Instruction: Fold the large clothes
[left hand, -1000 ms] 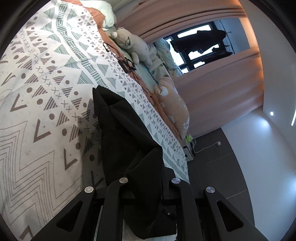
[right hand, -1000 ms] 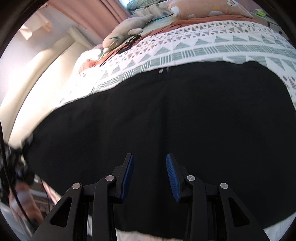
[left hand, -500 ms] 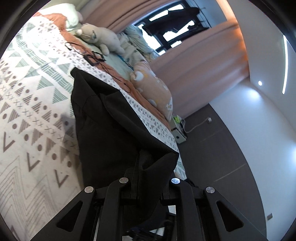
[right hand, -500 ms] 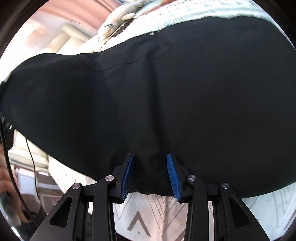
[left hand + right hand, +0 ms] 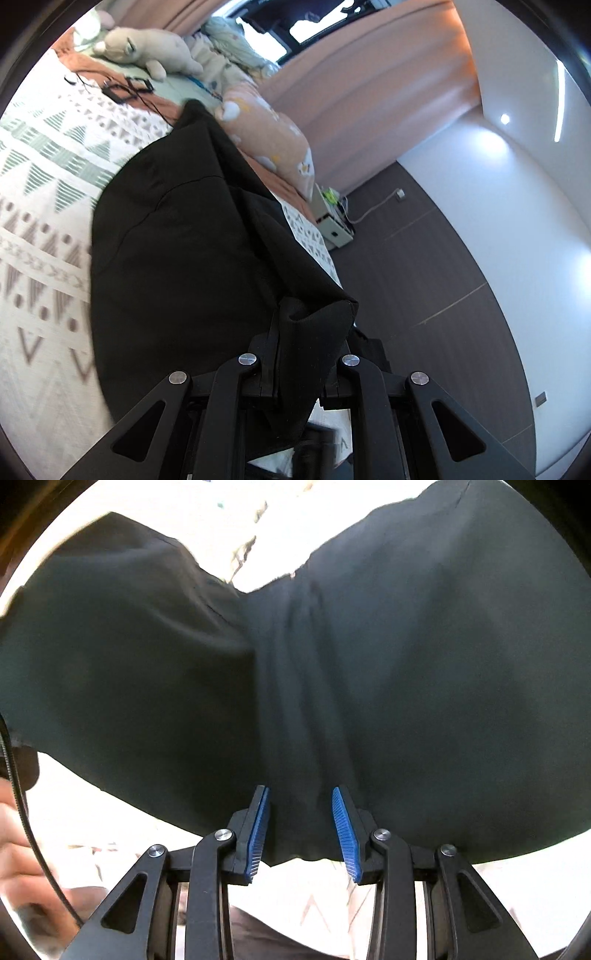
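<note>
A large black garment lies partly on the patterned bedspread and is lifted at its near edge. My left gripper is shut on a bunched corner of the garment, which drapes over and hides its fingertips. In the right wrist view the black garment fills most of the frame, gathered into folds toward my right gripper. Its blue pads stand apart with the cloth's edge between them; the grip looks loose.
Plush toys and a peach pillow lie at the far side of the bed. Black cables rest on the bedspread. A dark floor and a white box are to the right of the bed.
Both grippers have risen and pulled the garment's near edge up and toward the far side. The cloth bunches between the right pads. The left view has swung toward the pillows.
</note>
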A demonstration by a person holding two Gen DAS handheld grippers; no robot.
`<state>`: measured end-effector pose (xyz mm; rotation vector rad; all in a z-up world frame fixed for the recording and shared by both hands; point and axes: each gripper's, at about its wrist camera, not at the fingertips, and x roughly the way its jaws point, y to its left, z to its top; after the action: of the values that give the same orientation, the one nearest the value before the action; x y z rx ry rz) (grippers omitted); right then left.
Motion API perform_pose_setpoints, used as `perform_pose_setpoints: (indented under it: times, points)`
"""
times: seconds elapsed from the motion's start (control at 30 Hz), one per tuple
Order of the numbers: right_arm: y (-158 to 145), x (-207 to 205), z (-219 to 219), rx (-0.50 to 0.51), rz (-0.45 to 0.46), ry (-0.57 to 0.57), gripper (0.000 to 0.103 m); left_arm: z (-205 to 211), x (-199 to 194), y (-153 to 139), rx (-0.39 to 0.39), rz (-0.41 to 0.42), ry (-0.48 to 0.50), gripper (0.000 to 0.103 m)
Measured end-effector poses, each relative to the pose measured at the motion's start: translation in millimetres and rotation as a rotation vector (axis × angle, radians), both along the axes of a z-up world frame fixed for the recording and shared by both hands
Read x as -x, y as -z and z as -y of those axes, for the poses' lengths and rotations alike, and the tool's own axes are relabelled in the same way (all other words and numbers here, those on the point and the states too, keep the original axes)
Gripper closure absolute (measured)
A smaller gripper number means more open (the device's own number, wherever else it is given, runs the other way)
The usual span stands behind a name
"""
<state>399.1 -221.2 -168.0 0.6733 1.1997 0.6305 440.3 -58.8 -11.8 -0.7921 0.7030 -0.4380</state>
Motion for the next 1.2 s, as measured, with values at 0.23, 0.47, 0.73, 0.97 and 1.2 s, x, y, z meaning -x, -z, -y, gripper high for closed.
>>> perform_pose_setpoints:
  times: [0.23,0.47,0.73,0.97,1.2]
  points:
    - [-22,-11,107,-0.028,0.034,0.332,0.065,63,-33,32,-0.022,-0.102,0.074,0.09]
    - [-24,-7,167,-0.035,0.028,0.488,0.065,122,-43,69,-0.054,-0.171,0.179,0.09]
    - [-10,7,233,-0.151,-0.026,0.607,0.065,172,-32,100,-0.085,-0.236,0.279,0.09]
    - [-11,8,256,-0.214,0.002,0.652,0.065,186,-36,107,-0.118,-0.324,0.358,0.062]
    - [-15,22,264,-0.212,0.001,0.705,0.046,150,-21,75,-0.177,-0.27,0.344,0.018]
